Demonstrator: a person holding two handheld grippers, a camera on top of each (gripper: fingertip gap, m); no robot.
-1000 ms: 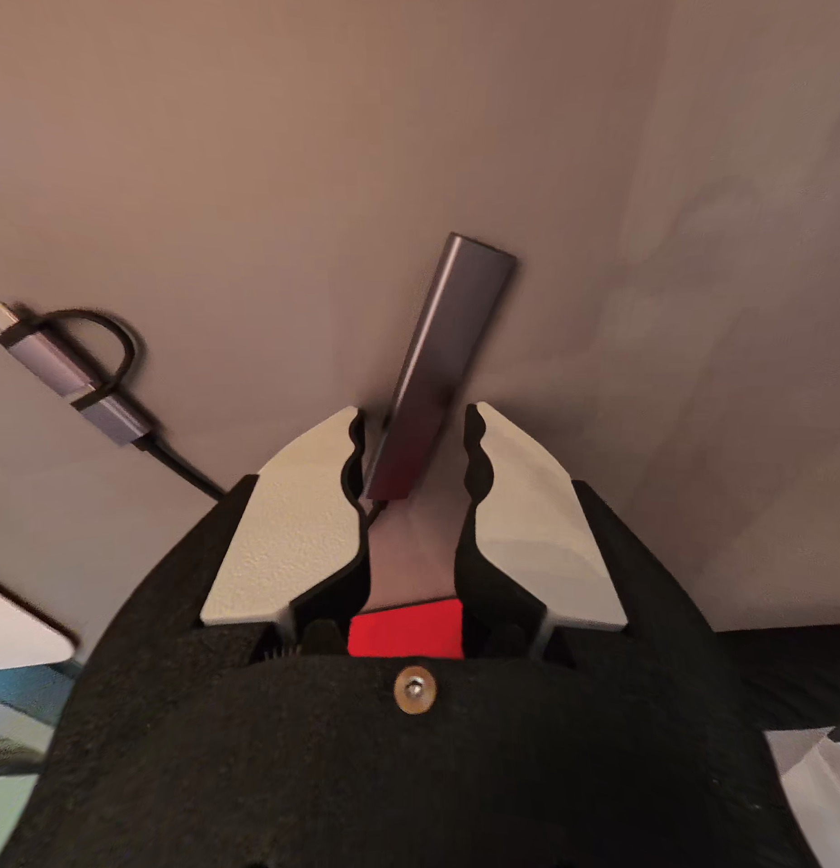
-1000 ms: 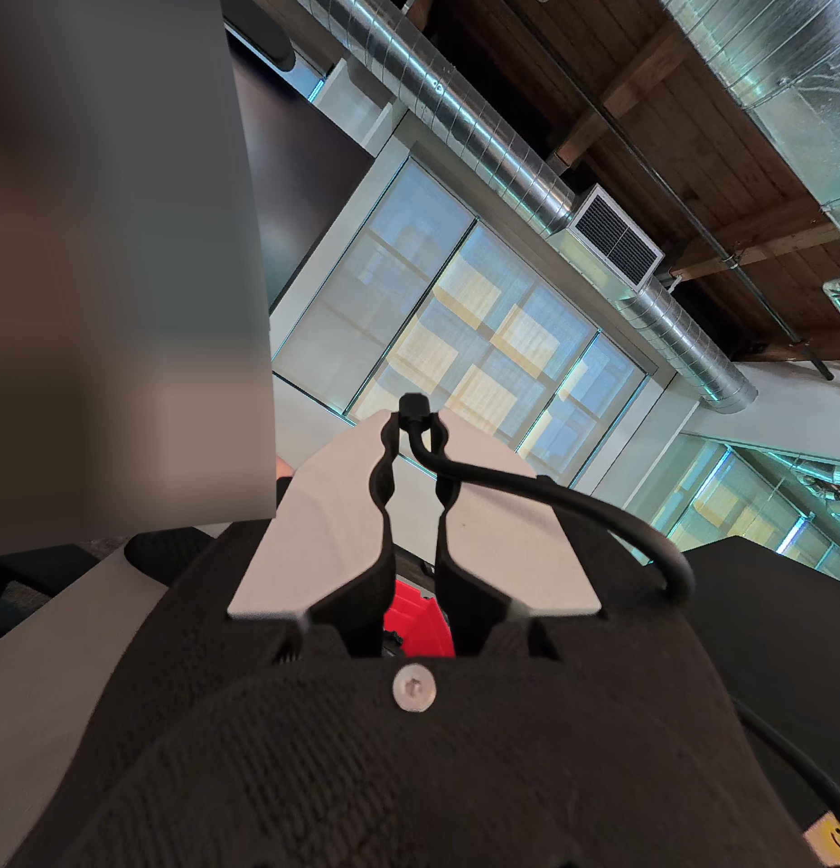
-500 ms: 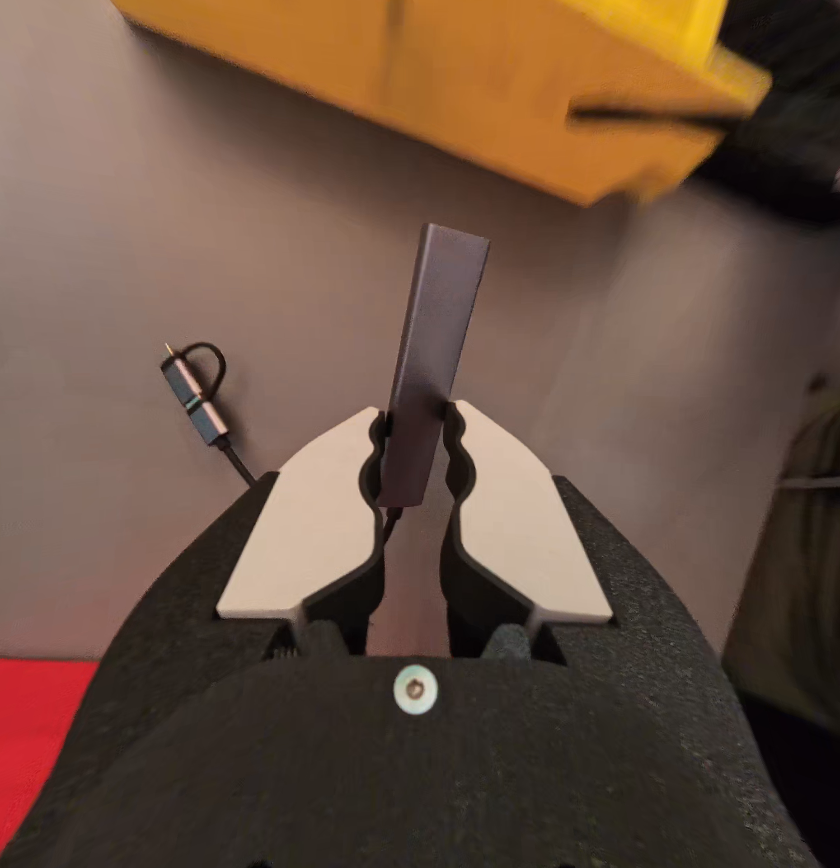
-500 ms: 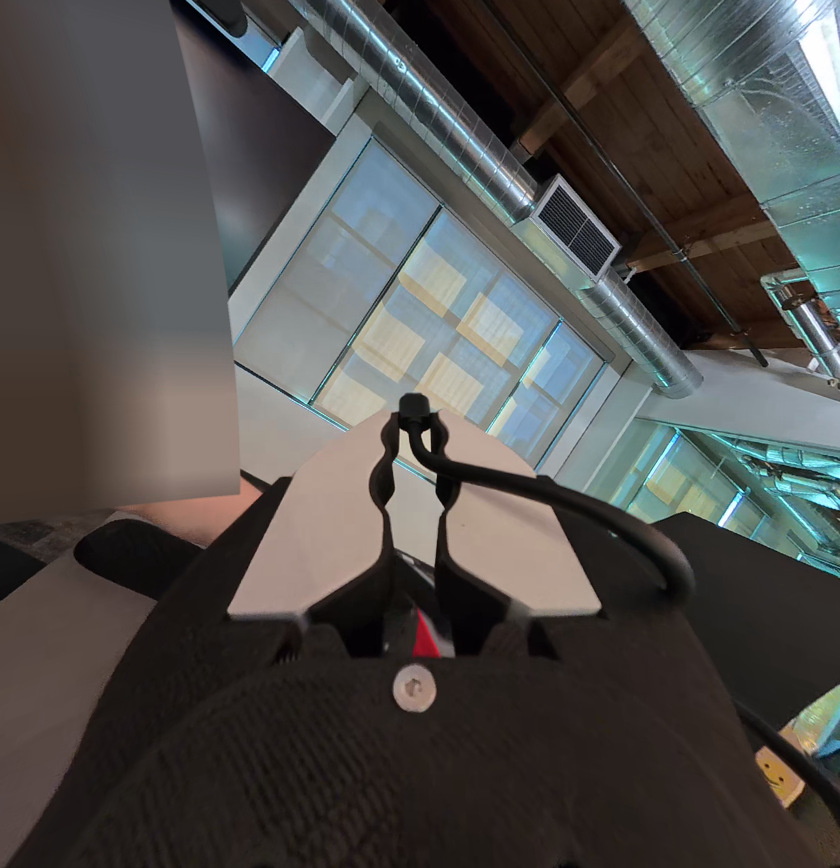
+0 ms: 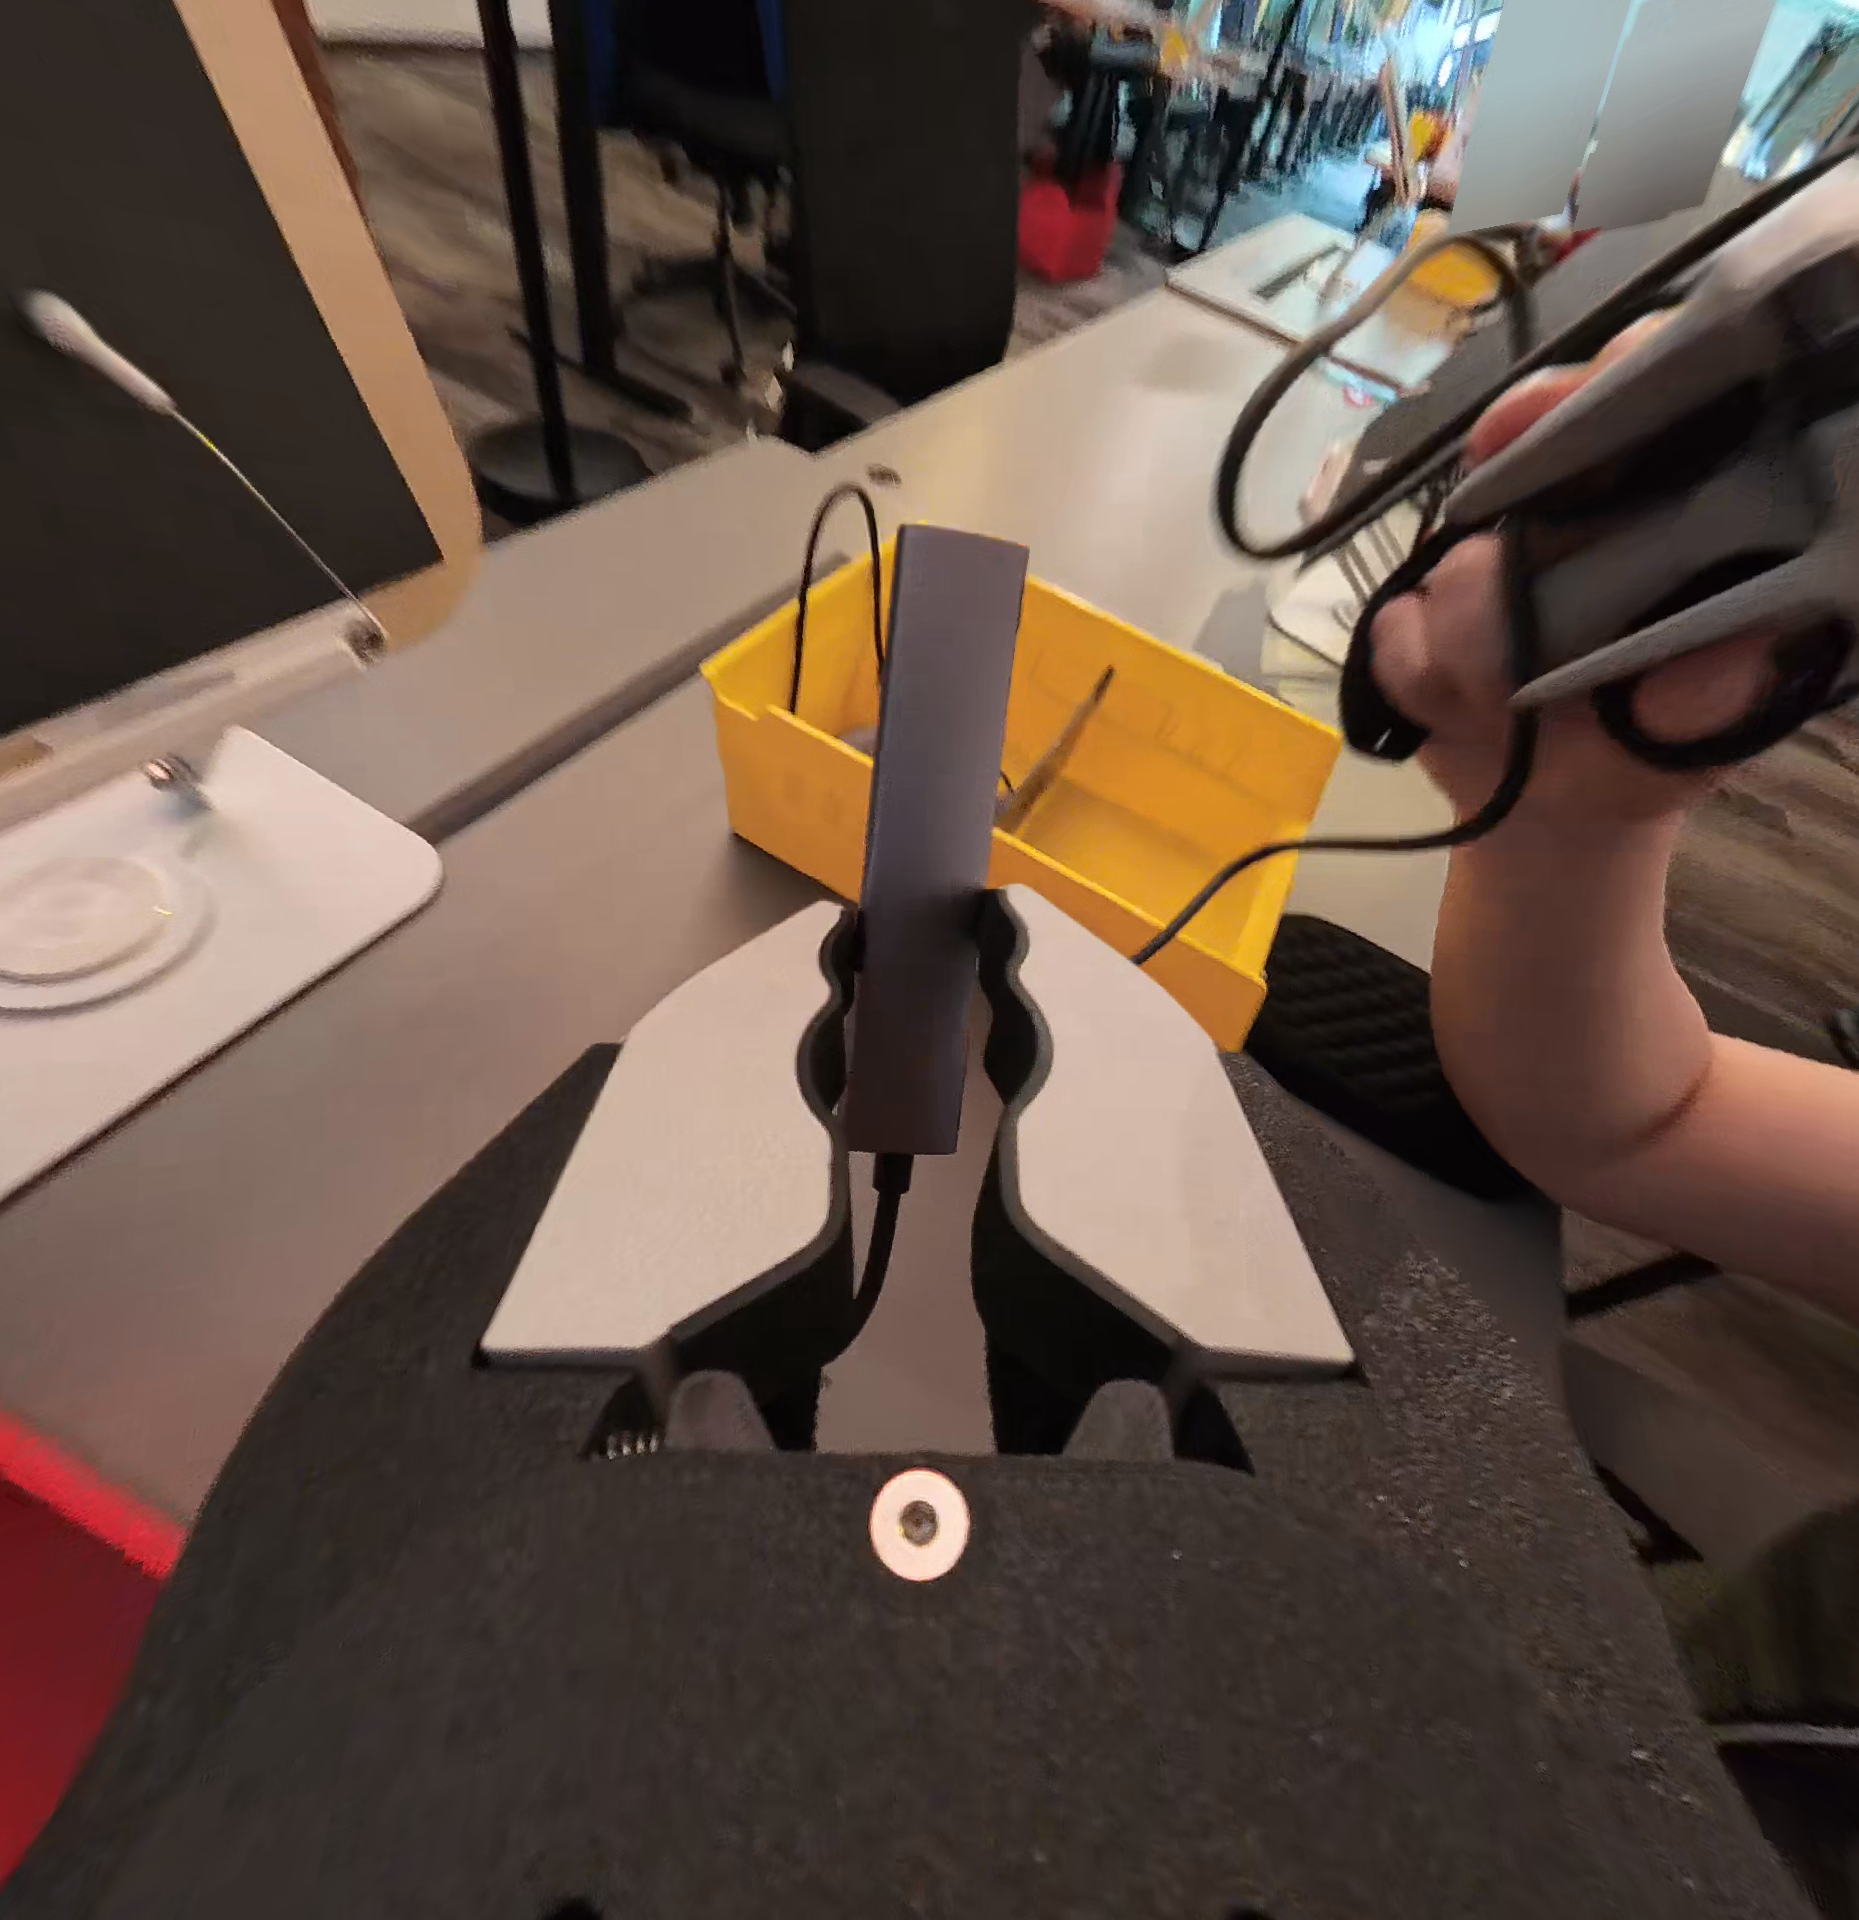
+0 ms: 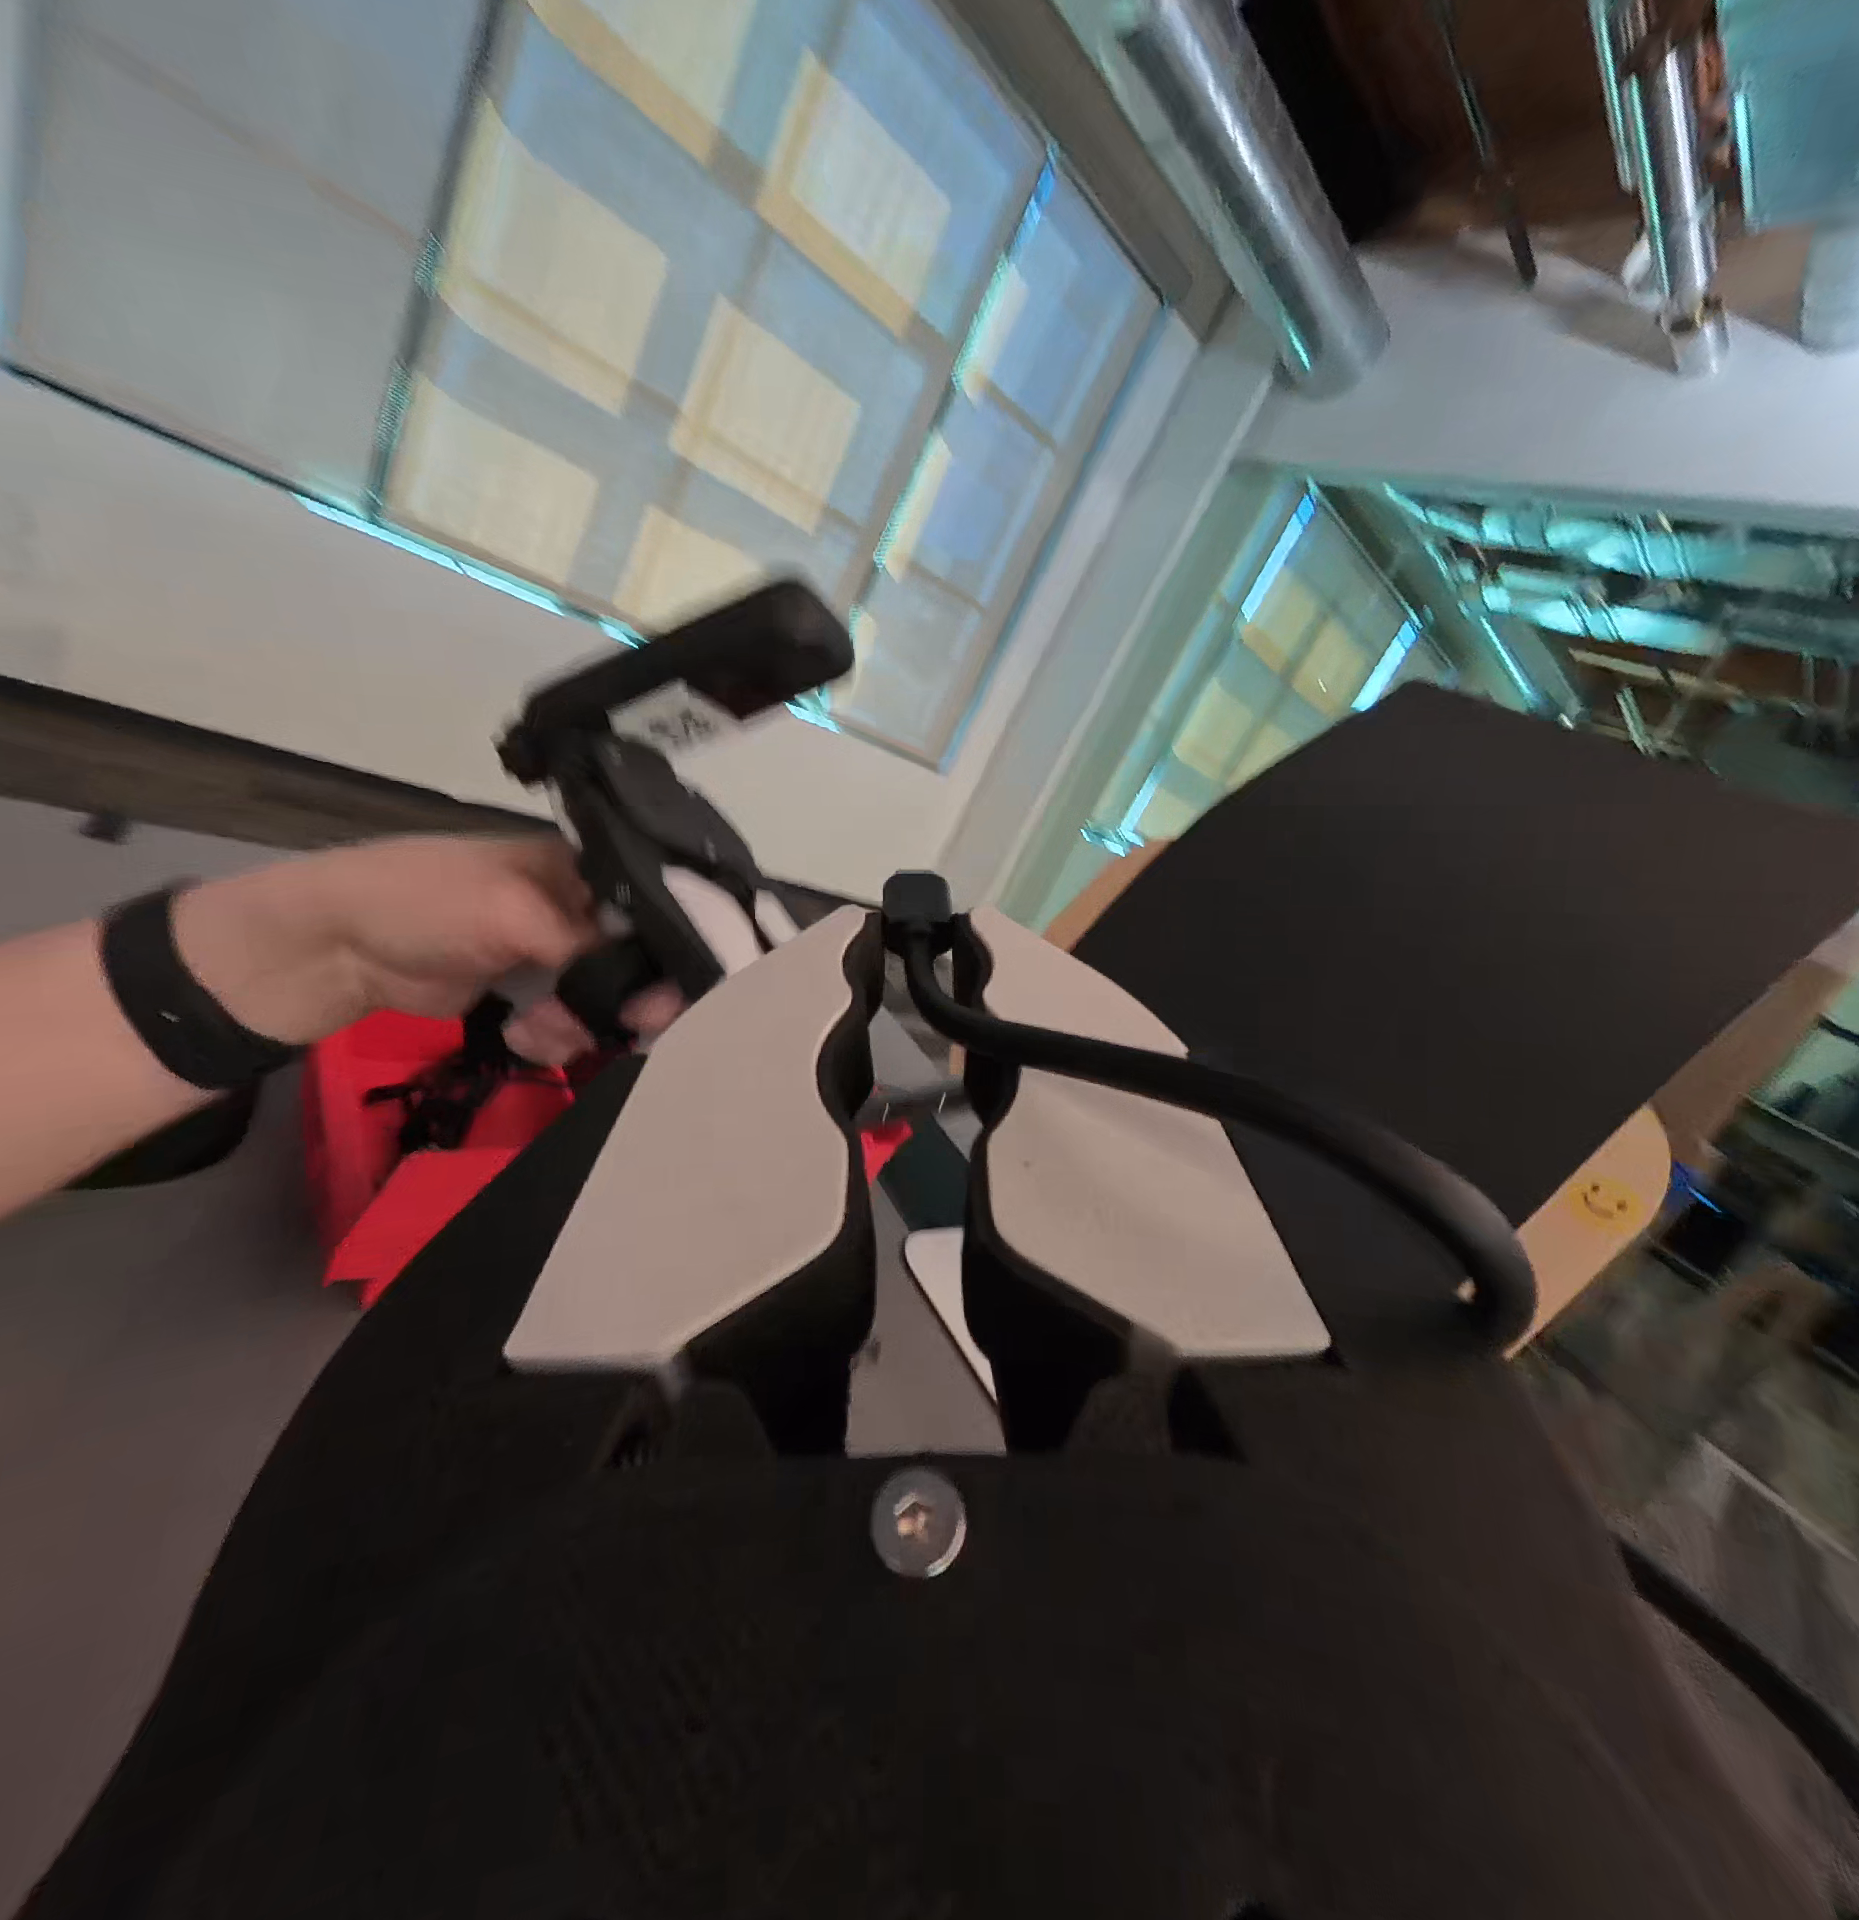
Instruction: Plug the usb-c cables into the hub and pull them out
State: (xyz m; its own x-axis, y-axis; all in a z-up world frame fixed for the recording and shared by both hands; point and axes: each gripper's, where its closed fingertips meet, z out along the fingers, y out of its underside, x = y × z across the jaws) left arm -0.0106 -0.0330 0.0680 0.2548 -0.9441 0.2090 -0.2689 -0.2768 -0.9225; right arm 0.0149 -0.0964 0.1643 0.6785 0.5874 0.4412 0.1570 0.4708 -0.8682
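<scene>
Left wrist view shows the left gripper [image 5: 917,935] clamped on the lower part of the grey hub [image 5: 930,831], which stands nearly upright between the fingers, lifted above the grey table [image 5: 592,997] with a yellow bin [image 5: 1164,821] behind it; its own thin lead hangs from the bottom end; the hub looks a light, rigid, smooth-sided bar, likely to slip or pivot if held only by the tips, so the grip across its flat faces near the lead end seems sound; the right gripper [image 6: 914,925] is closed on the black plug of a usb-c cable [image 6: 1164,1081], the plug peeping just past the tips and the cord bending away to the right; the cord is soft and springy, so the stiff plug body is the place to hold; against the frame a second ago, the hub lay on the table between open fingers, now it is gripped and raised; the right gripper has swung from the ceiling toward the left hand [image 6: 405,935].
</scene>
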